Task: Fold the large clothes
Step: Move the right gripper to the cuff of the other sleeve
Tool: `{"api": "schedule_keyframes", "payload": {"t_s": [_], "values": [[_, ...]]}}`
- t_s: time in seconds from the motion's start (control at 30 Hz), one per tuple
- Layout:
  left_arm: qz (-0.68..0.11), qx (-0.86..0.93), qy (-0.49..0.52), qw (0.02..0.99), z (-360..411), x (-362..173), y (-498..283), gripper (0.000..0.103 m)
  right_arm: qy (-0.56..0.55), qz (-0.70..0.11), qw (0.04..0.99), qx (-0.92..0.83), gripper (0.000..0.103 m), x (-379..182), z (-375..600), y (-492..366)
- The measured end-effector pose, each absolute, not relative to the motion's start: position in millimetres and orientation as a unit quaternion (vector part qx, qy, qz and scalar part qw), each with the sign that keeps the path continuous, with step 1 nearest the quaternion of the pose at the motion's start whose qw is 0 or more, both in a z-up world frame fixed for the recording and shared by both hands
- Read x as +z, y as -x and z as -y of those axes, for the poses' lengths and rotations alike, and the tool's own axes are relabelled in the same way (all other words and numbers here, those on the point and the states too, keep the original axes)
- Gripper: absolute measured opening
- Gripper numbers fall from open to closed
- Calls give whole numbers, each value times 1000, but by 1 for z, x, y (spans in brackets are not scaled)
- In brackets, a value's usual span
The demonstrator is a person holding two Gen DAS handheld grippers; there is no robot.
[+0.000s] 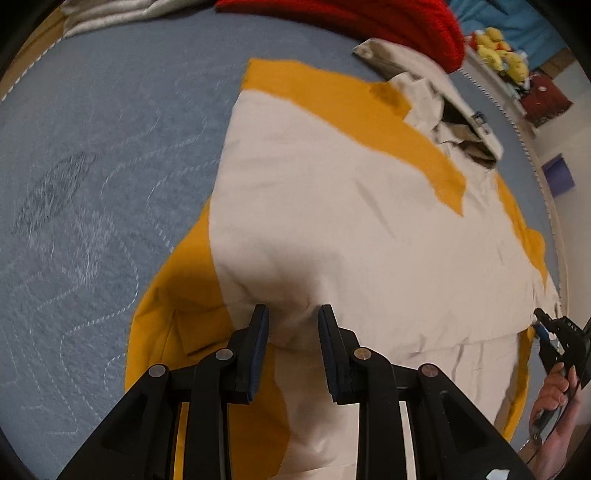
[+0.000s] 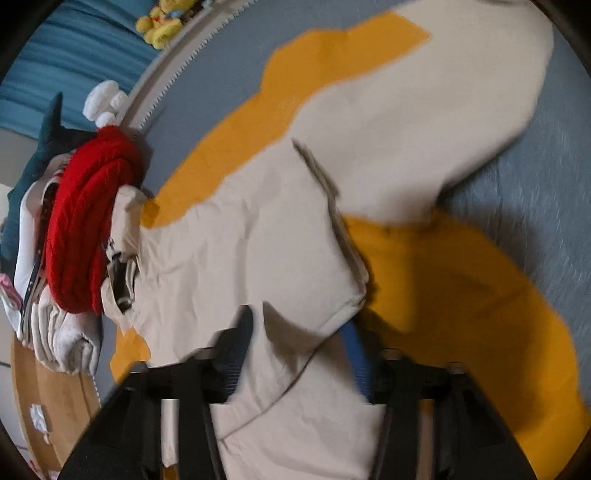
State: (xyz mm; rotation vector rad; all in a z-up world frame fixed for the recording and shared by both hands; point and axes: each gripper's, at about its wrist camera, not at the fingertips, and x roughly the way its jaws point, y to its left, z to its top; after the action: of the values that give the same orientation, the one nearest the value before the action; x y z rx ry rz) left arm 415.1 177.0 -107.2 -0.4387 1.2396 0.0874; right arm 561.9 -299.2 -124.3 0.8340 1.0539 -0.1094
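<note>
A large beige jacket with a yellow-orange lining [image 1: 332, 206] lies spread on a blue-grey quilted bed [image 1: 96, 155]. Its collar [image 1: 454, 122] points to the far side. My left gripper [image 1: 293, 314] is open, its fingers on either side of a raised fold at the jacket's near hem. In the right wrist view the jacket [image 2: 258, 240] fills the middle, with a sleeve [image 2: 461, 103] lying up to the right. My right gripper [image 2: 303, 328] is open over a beige flap at the near edge. The right gripper also shows in the left wrist view [image 1: 554, 336] at the jacket's right edge.
A red knitted garment [image 2: 88, 229] sits on a stack of folded clothes [image 2: 62, 332] by the collar, and it shows in the left wrist view [image 1: 388, 29]. Yellow plush toys [image 1: 498, 48] sit beyond the bed's edge. A wooden floor [image 2: 48, 398] lies beside the bed.
</note>
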Motion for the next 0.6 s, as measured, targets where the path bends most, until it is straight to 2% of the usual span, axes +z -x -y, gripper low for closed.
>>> {"api": "schedule_keyframes", "payload": {"t_s": [0.03, 0.2, 0.27, 0.4, 0.5, 0.57, 0.6], "values": [[-573, 36, 202, 793, -176, -107, -415, 25, -382, -476, 791, -50, 17, -117, 302, -562], [-610, 48, 200, 766, -176, -131, -414, 25, -332, -466, 817, -68, 17, -97, 306, -568], [-600, 48, 204, 772, -177, -122, -414, 25, -281, -464, 833, -108, 31, -90, 303, -567], [-566, 38, 197, 799, -176, -102, -414, 25, -220, -421, 864, -167, 34, -65, 303, -560], [-585, 57, 190, 786, -181, -117, -414, 25, -200, -385, 890, -142, 38, -48, 297, -559], [-602, 67, 195, 771, -183, -133, -414, 23, -210, -407, 885, -81, 49, -55, 290, -571], [-605, 69, 196, 769, -185, -134, -416, 22, -222, -429, 874, -55, 50, -65, 287, -578]]}}
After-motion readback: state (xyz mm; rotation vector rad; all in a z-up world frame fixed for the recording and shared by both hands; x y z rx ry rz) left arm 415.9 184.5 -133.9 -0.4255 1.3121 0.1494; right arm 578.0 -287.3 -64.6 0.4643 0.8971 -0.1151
